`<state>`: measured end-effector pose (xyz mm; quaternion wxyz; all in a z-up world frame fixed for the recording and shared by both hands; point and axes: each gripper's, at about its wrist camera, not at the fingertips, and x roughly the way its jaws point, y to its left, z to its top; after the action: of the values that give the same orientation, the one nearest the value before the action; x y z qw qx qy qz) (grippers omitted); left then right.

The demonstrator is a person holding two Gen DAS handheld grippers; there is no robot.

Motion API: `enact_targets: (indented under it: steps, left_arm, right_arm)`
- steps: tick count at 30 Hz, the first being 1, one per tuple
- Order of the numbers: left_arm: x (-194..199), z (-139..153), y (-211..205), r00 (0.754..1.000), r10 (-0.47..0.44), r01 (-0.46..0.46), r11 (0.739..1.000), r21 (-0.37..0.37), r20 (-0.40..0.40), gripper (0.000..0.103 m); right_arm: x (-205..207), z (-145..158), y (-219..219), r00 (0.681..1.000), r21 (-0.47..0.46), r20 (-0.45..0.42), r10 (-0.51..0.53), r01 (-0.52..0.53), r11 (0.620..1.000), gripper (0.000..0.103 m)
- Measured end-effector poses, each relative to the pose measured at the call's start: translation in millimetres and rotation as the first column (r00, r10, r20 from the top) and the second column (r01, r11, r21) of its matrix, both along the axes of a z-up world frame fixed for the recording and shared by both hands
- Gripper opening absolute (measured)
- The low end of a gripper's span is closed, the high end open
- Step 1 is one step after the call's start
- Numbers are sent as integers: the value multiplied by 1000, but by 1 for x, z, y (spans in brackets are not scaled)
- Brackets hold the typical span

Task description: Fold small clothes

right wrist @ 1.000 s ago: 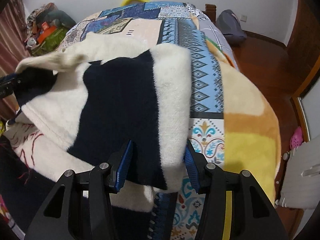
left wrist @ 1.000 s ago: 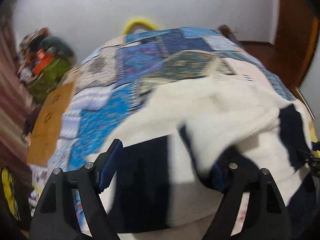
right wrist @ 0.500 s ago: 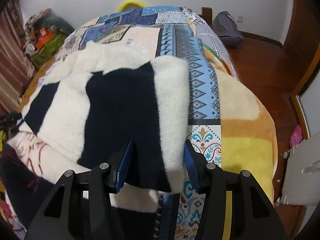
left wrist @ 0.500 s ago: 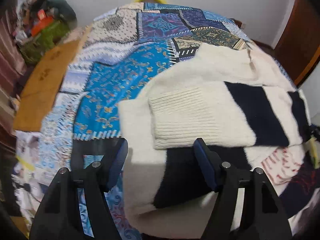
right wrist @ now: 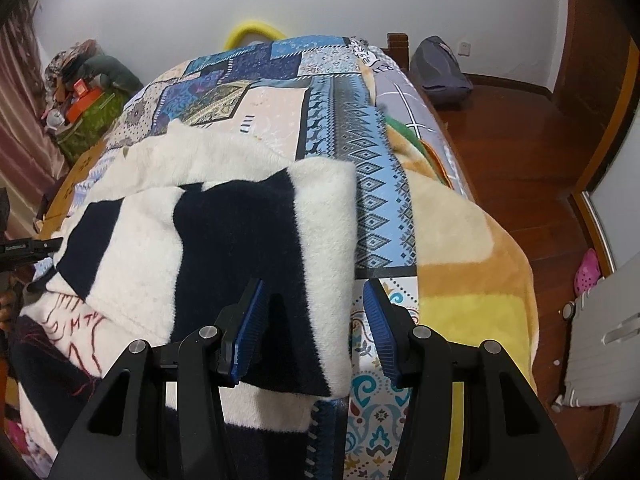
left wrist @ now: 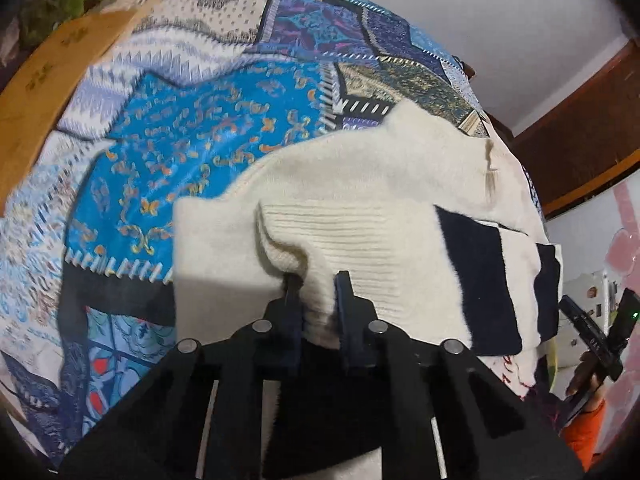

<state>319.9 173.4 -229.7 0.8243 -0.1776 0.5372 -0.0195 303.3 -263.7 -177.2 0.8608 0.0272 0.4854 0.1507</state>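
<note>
At the bed's (left wrist: 192, 148) near edge, left tongs (left wrist: 316, 300) are closing on the sweater's (left wrist: 360, 208) ribbed cuff; right tongs (right wrist: 312, 328) stand released, straddling its hem. Lift evenly, I judge.

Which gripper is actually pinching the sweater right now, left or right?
The left gripper: its jaws are closing on the sweater's ribbed cream cuff. The right gripper straddles the striped edge, pads apart.

The lower part of the cream and navy striped fuzzy sweater (left wrist: 384, 216) is hidden behind the black left gripper (left wrist: 316, 292) body. In the right wrist view its near hem passes under the black right gripper (right wrist: 312, 320) frame. The white plastic object (right wrist: 600, 340) on the wooden floor is cut off by the picture's right edge.
</note>
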Motion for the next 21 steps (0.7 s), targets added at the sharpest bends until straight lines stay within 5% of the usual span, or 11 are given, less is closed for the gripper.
enact_targets:
  steps: [4, 11, 14, 21]
  left_arm:
    - [-11, 36, -15, 993, -42, 28, 991, 131, 106, 12]
    - [-32, 89, -12, 967, -56, 5, 979, 202, 248, 11]
    - [-36, 84, -6, 971, -50, -3, 975, 223, 233, 11]
    - [-43, 21, 19, 998, -18, 4, 978, 210, 66, 13]
  right_arm:
    - [1, 5, -2, 1000, -5, 20, -4, 4, 1000, 47]
    - [5, 15, 3, 998, -8, 60, 15, -15, 1000, 47]
    - [10, 13, 9, 998, -2, 57, 27, -27, 1000, 47]
    - [14, -8, 27, 998, -29, 18, 65, -65, 997, 47]
